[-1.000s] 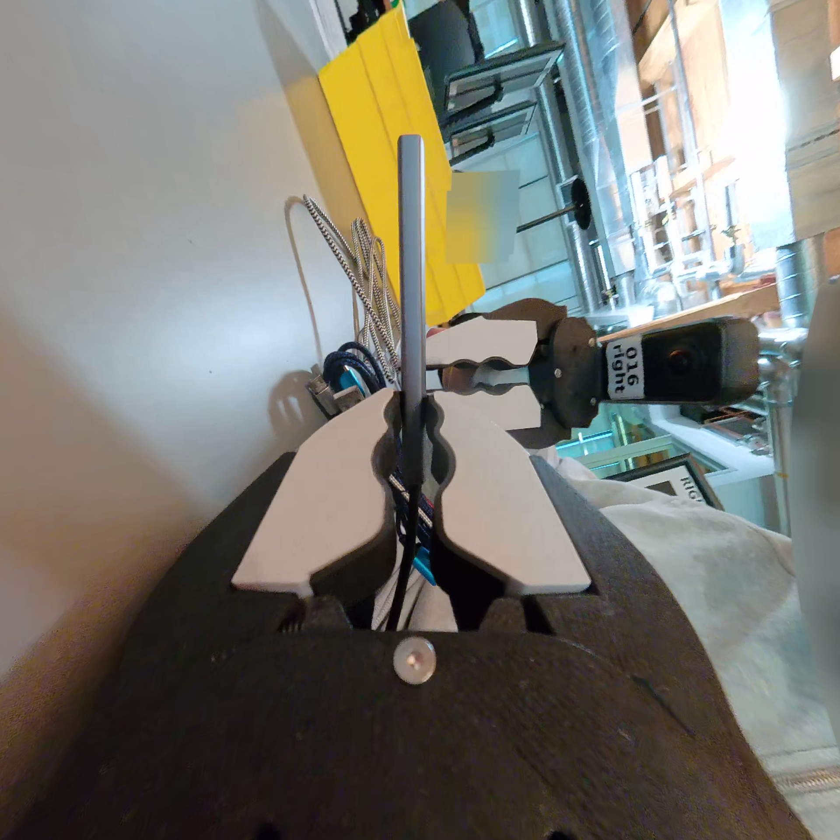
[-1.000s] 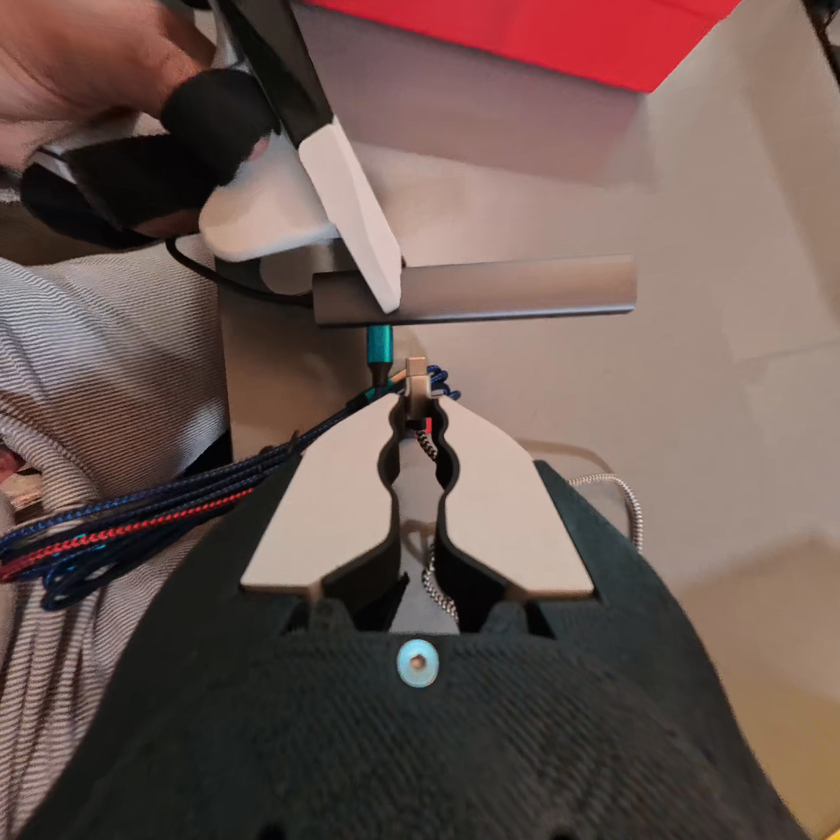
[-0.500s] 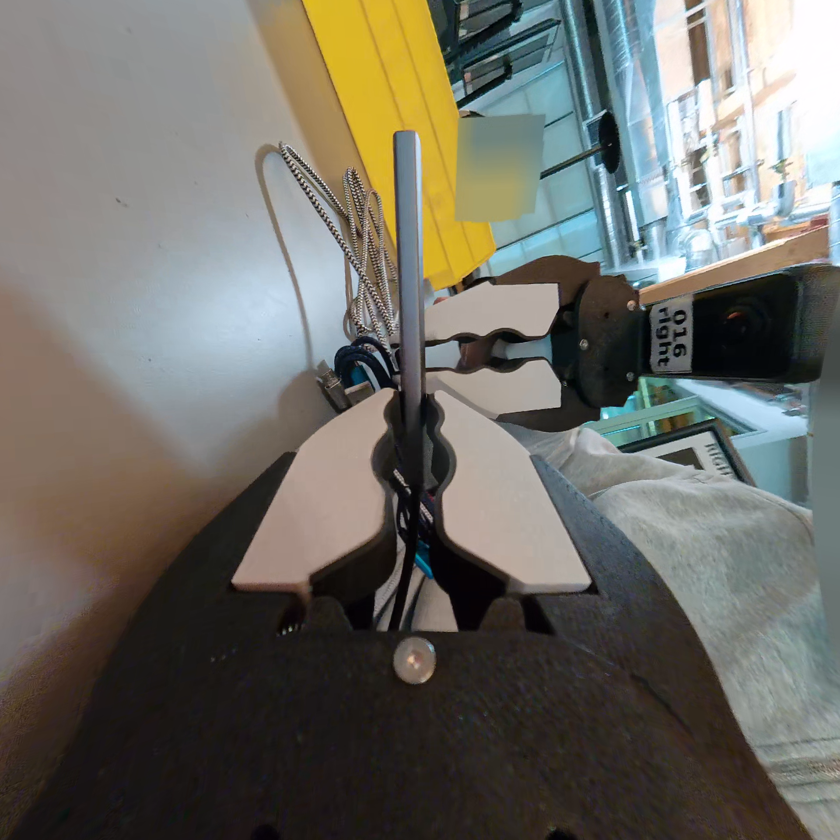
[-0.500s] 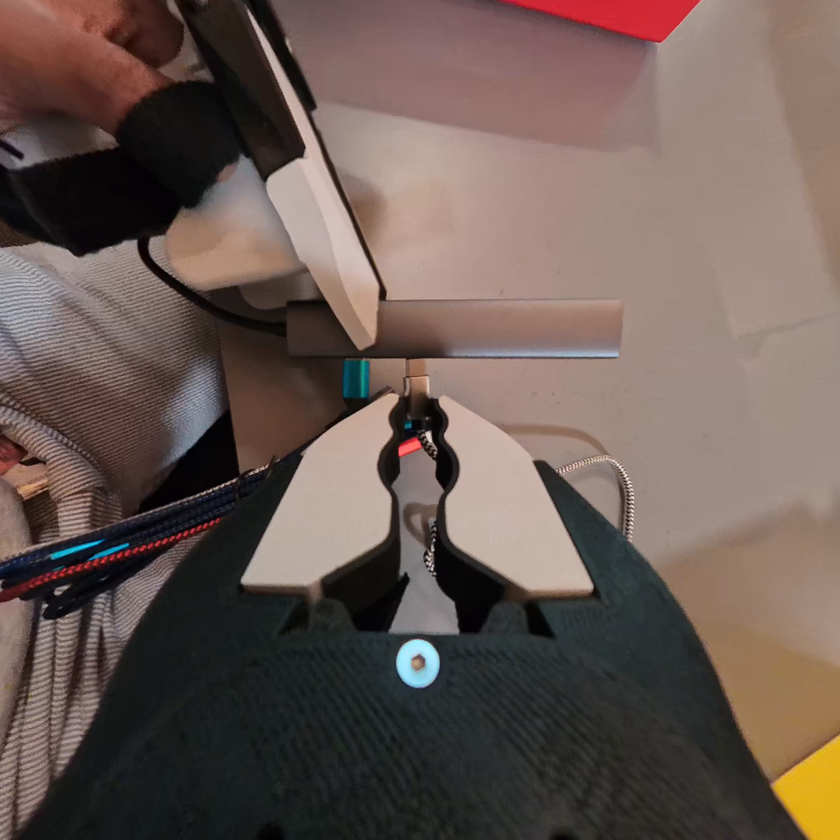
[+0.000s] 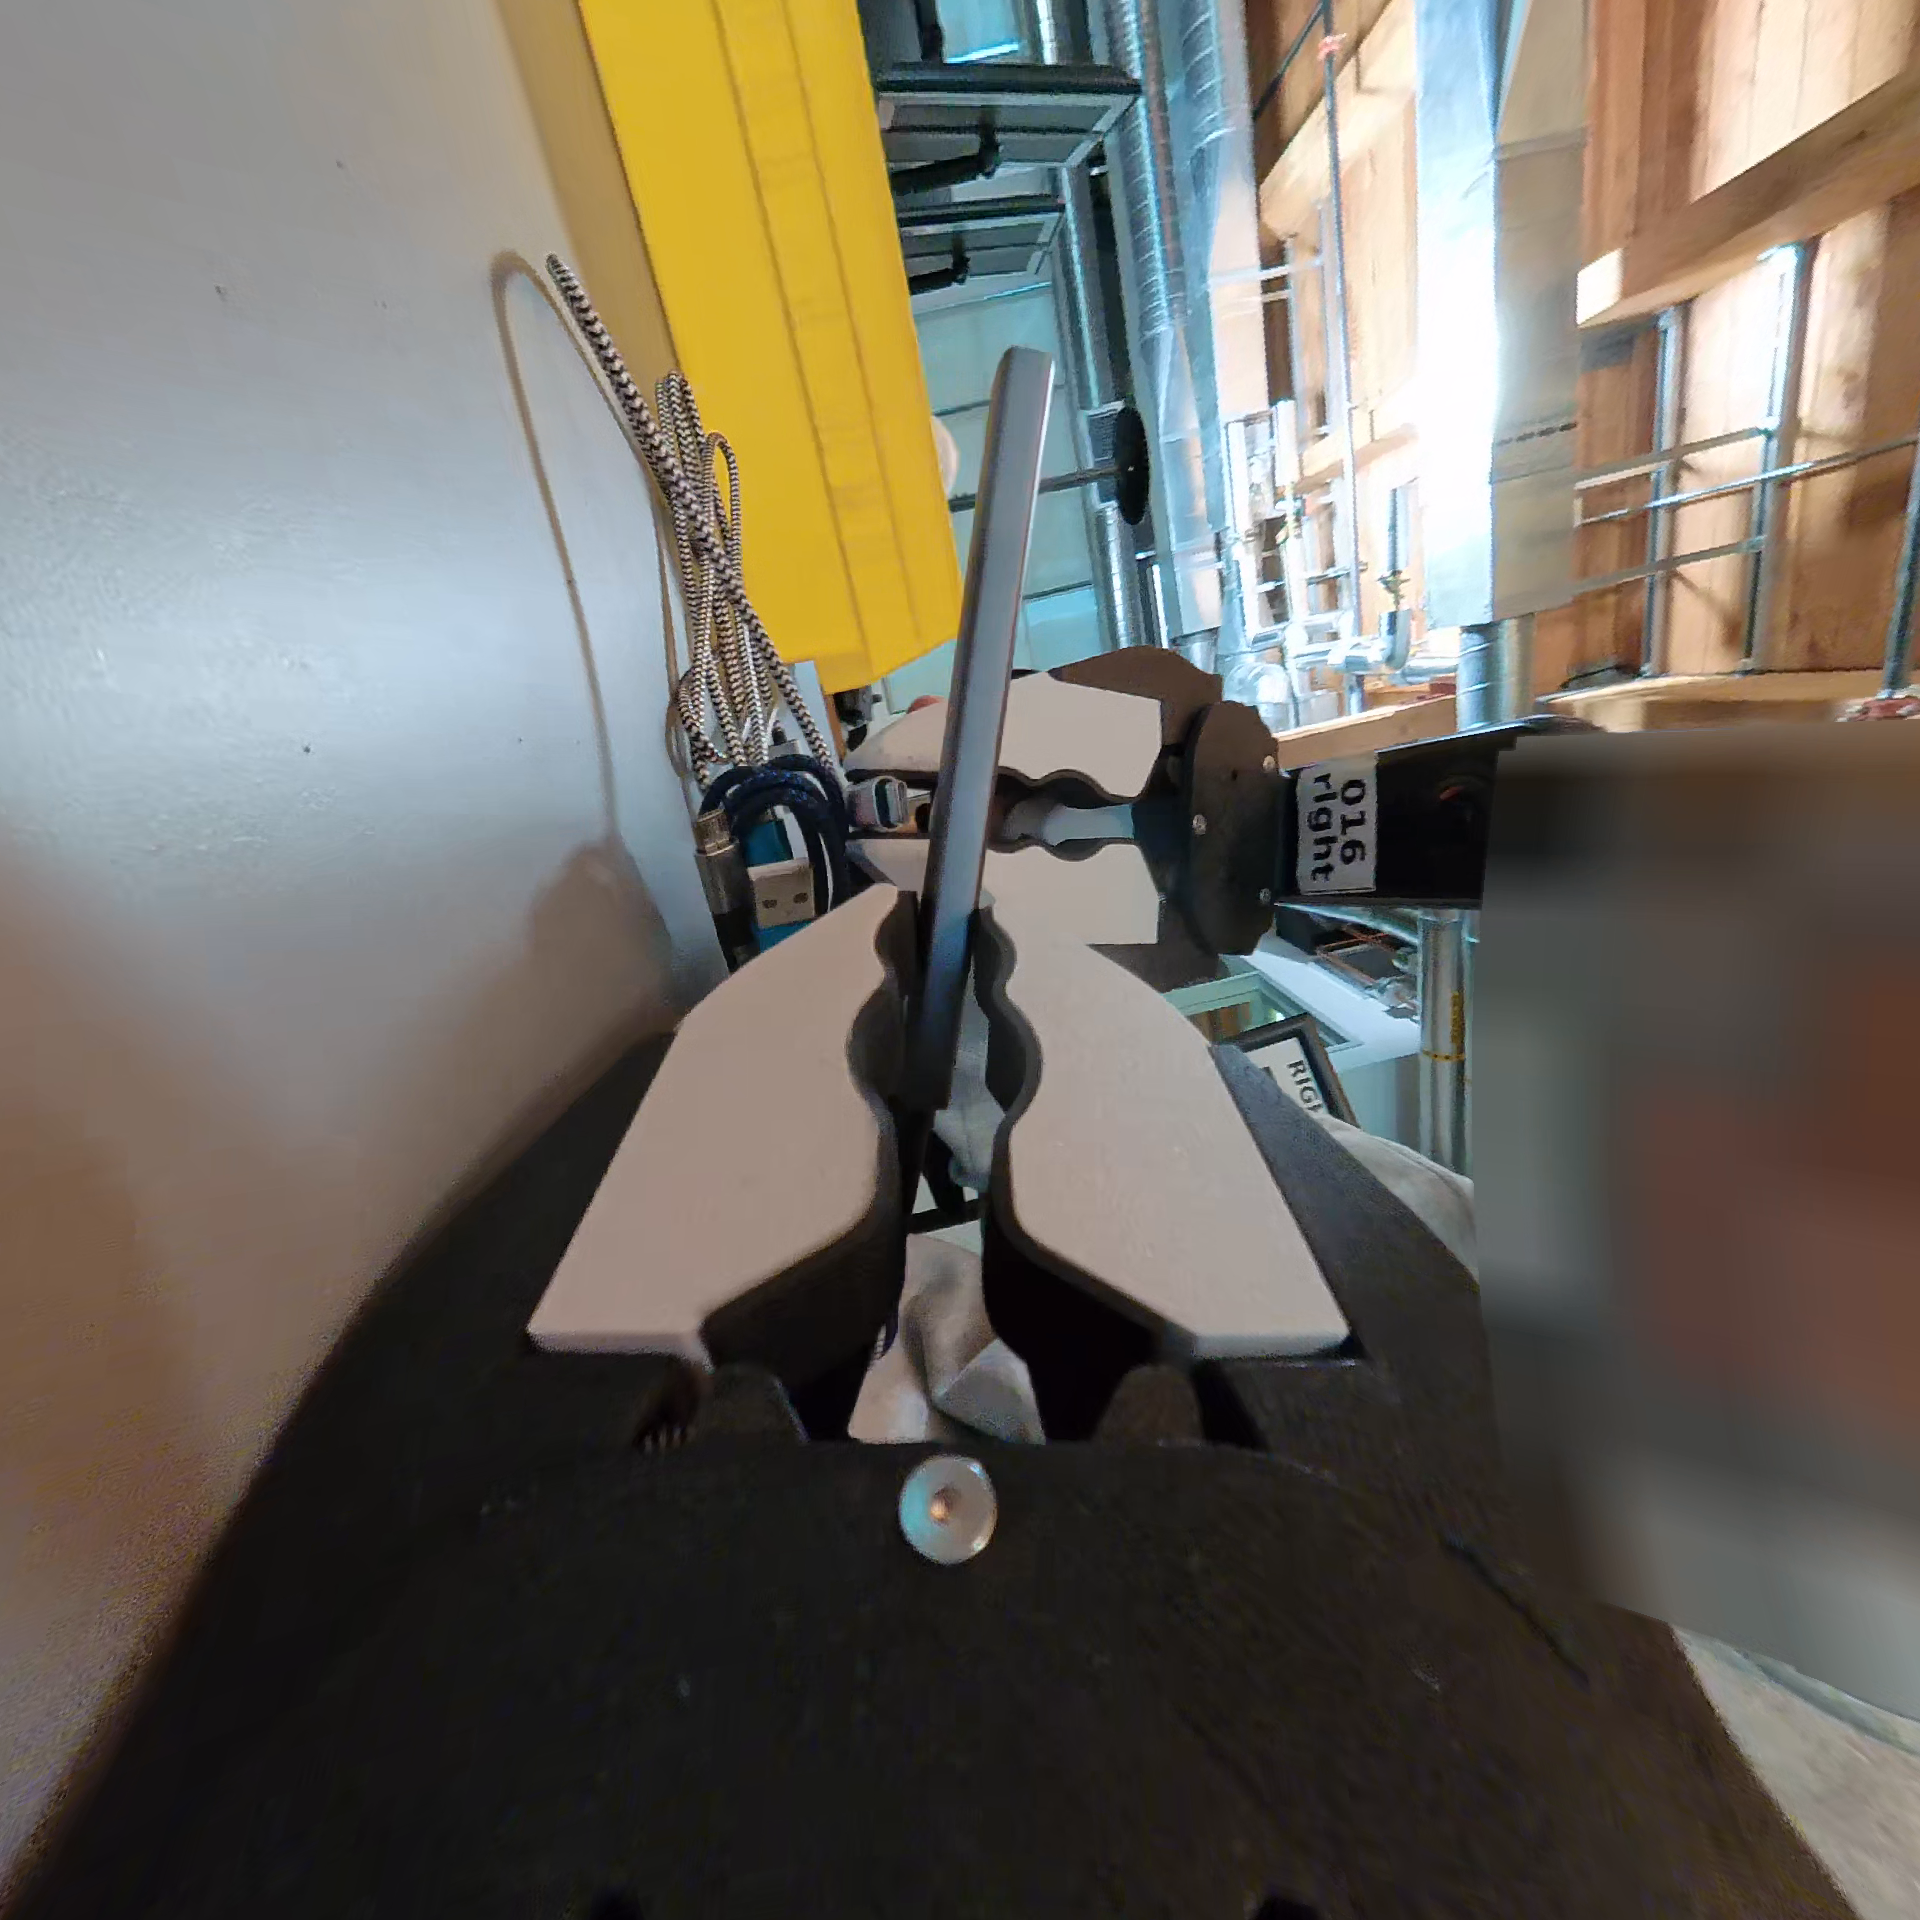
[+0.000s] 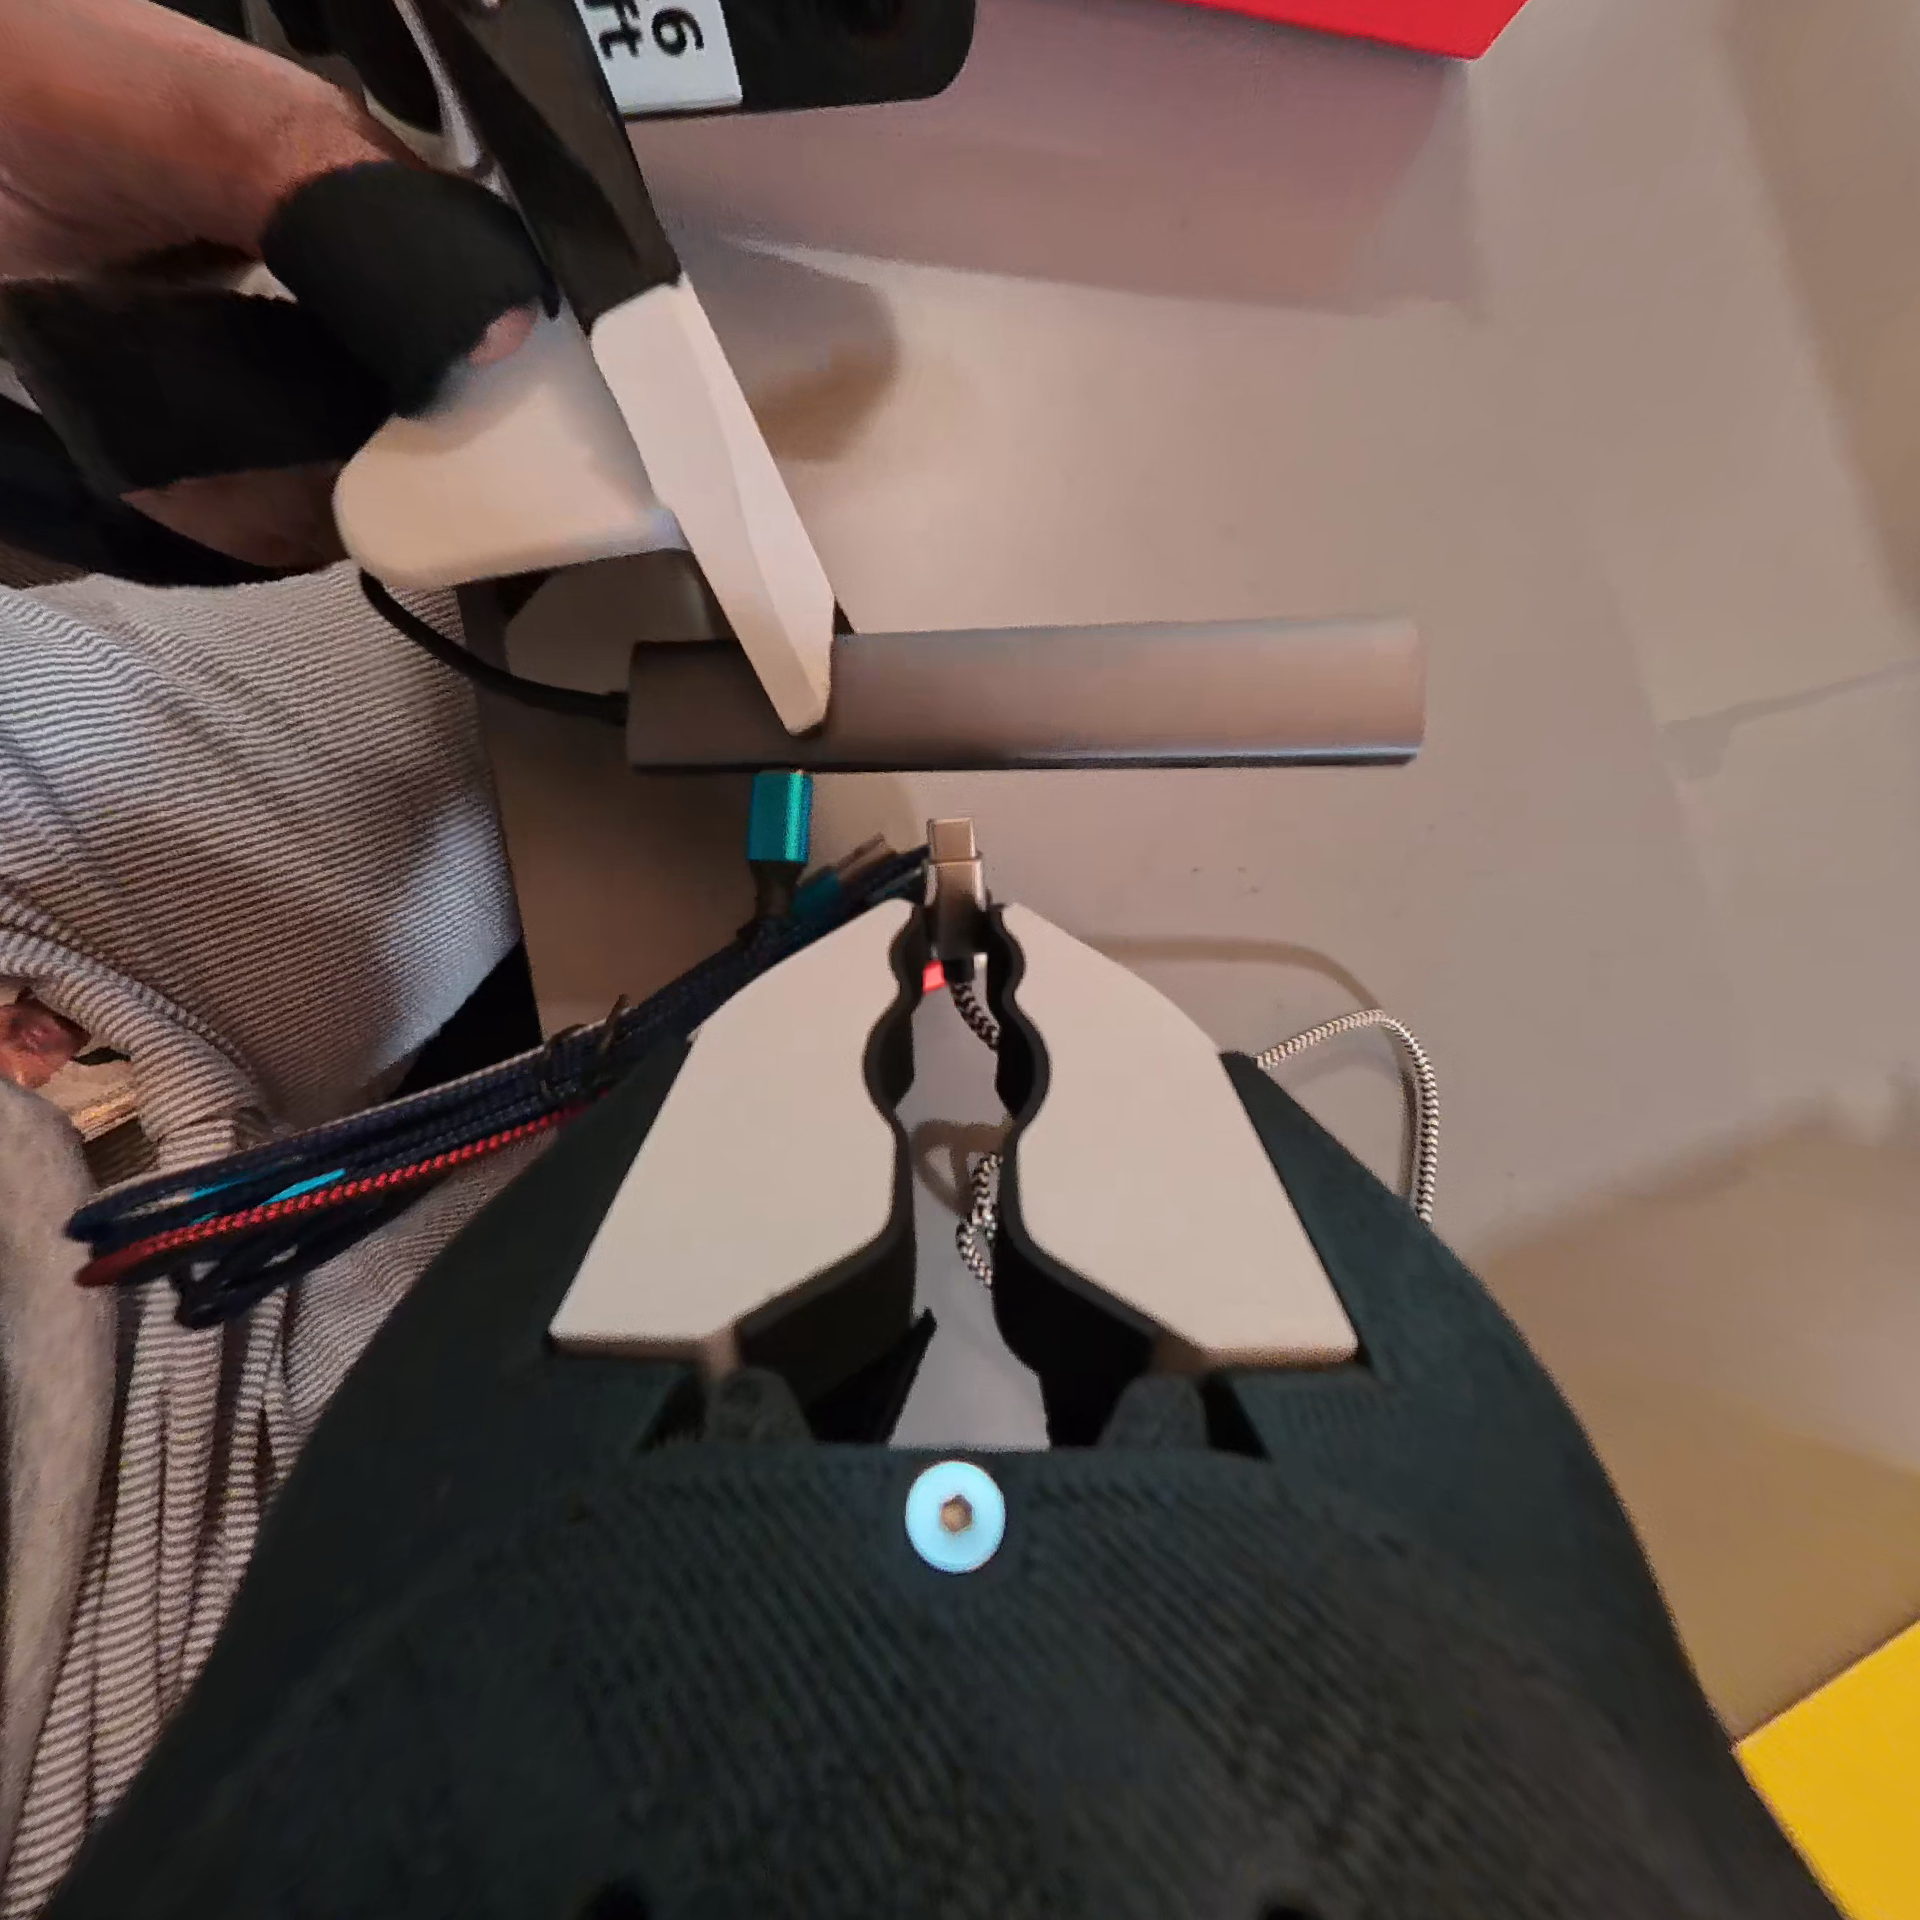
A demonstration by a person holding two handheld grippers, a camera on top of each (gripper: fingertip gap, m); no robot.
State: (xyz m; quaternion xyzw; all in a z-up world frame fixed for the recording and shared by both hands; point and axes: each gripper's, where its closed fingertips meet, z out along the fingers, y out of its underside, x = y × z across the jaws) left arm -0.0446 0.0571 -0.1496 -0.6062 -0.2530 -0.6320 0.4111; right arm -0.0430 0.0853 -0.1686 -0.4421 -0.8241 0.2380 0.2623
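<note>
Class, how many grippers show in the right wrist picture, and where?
2. The right gripper fills the bottom, jaws shut on a grey cable plug. The left gripper reaches in from upper left, holding a grey bar. None seems hidden.

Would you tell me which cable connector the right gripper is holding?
The grey metal plug on the black-and-white braided cable, pinched by the right gripper. The teal connector hangs free beside it.

The left gripper (image 6: 800, 665) covers part of the grey hub (image 6: 1122, 691).
</note>
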